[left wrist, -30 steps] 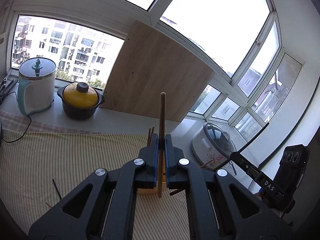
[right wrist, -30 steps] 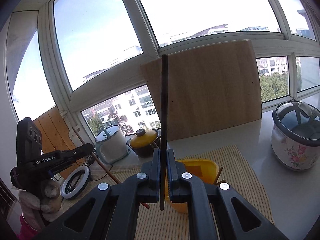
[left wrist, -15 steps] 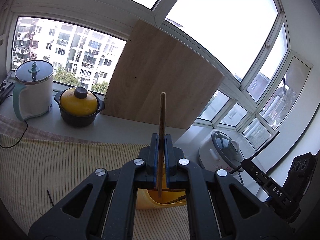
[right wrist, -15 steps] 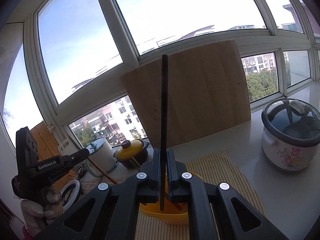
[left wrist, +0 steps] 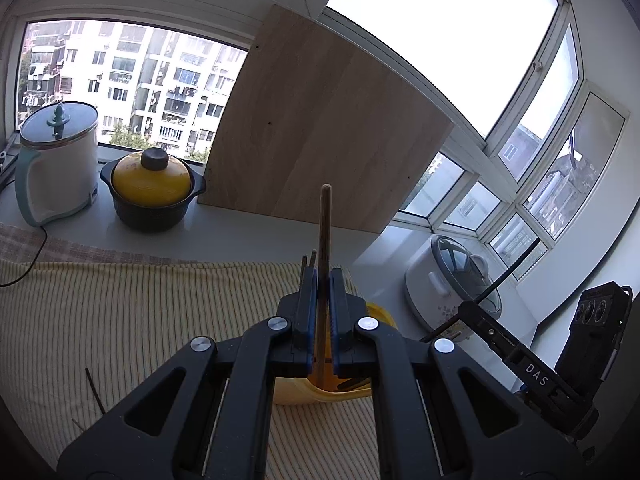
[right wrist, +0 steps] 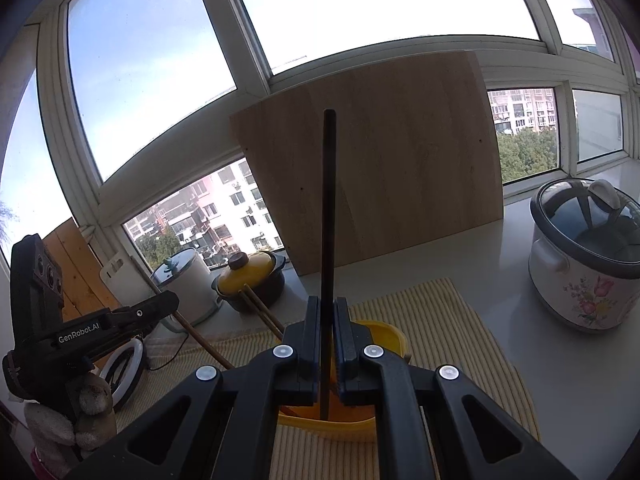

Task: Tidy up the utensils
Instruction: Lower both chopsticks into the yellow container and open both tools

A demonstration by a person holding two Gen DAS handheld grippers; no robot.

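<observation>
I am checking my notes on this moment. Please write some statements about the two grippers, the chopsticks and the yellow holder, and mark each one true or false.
1. The left gripper is shut on a brown wooden chopstick. True.
2. The right gripper stands open and empty. False: it is shut on a black chopstick.
3. Both held chopsticks stand nearly upright, lower ends over the yellow utensil holder. True.
4. The yellow holder stands on the bare white counter. False: it stands on the striped mat.
5. The rice cooker has its lid off. False: the glass lid is on.
</observation>
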